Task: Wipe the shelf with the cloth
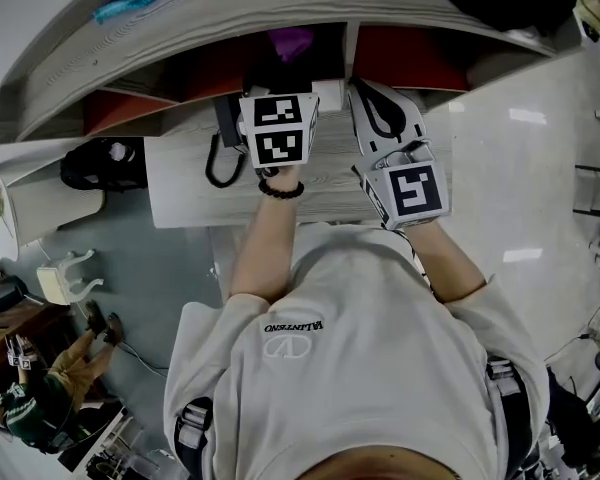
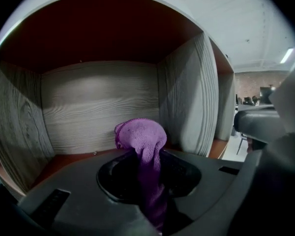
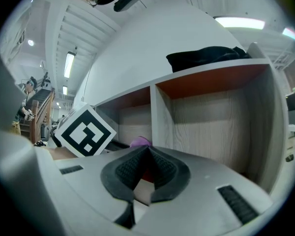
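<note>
The person leans over the shelf (image 2: 98, 102), both tools reaching in at the top centre of the head view. The left gripper (image 2: 150, 173) is inside a compartment with grey wood-grain walls and a red-brown floor. Its fingers pinch the purple cloth (image 2: 143, 135), which bunches up past their tips in the lower centre of its own view, close to the back wall. The right gripper (image 3: 147, 151) sits outside the neighbouring compartment, its fingers pressed together at the tips with nothing between them. In its view, the left tool's marker cube (image 3: 85, 131) shows at lower left, and a black bundle (image 3: 206, 58) lies on the shelf's top at upper right.
</note>
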### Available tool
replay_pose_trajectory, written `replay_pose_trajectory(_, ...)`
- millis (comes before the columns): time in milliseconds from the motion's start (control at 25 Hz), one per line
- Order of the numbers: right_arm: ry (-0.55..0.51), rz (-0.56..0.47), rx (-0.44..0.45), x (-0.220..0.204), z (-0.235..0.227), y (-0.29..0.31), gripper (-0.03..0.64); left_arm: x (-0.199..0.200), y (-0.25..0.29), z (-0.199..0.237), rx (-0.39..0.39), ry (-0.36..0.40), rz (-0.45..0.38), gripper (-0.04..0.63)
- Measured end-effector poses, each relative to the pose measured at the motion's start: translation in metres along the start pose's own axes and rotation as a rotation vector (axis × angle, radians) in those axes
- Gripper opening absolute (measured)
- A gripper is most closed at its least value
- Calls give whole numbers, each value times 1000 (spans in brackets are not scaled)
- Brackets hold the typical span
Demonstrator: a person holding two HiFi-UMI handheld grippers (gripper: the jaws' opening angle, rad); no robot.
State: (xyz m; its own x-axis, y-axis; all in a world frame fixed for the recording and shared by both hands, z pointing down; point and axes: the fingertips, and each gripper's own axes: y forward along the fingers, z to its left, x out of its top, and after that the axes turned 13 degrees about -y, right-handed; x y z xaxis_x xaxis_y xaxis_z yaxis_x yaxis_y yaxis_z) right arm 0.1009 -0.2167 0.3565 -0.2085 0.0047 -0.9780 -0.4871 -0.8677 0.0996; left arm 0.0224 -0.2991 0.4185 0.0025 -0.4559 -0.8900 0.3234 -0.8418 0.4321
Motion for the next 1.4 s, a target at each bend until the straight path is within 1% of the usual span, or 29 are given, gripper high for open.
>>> replay_pose_trajectory(200, -1, -11, -3, 3, -8, -3, -2, 5, 5, -25, -65, -40, -11, 92)
replay_pose_trajectory(360, -5, -6, -1, 1, -12, -5, -2, 6, 9, -40, -97, -62, -14, 92)
replay_pose_trajectory(480, -5, -7, -3, 2, -16, -7, -2, 9, 11, -49, -133, -112, -20, 92)
replay_pose_trajectory(680, -8, -8, -2, 2, -15, -5, -2, 12, 11, -51, -174, -184, -26, 92)
replay_pose_trajectory(800, -9, -10, -4, 3, -14, -5, -2, 17, 9, -53, -189, -211, -53, 92)
replay_pose_trajectory(880, -11, -11, -7, 4, -14, -5, -2, 22, 6, -52, -190, -214, -84, 92)
replay_pose_trajectory(1000, -12, -16, -18, 6, -15, -5, -2, 32, 1, -54, -193, -194, -125, 92)
replay_pose_trajectory(1080, -10, -18, -25, 7, -17, -6, -2, 37, -1, -55, -209, -188, -144, 92)
replay_pose_trajectory(1400, -15, -23, -46, 11, -18, -6, -2, 56, -9, -58, -264, -186, -193, 92)
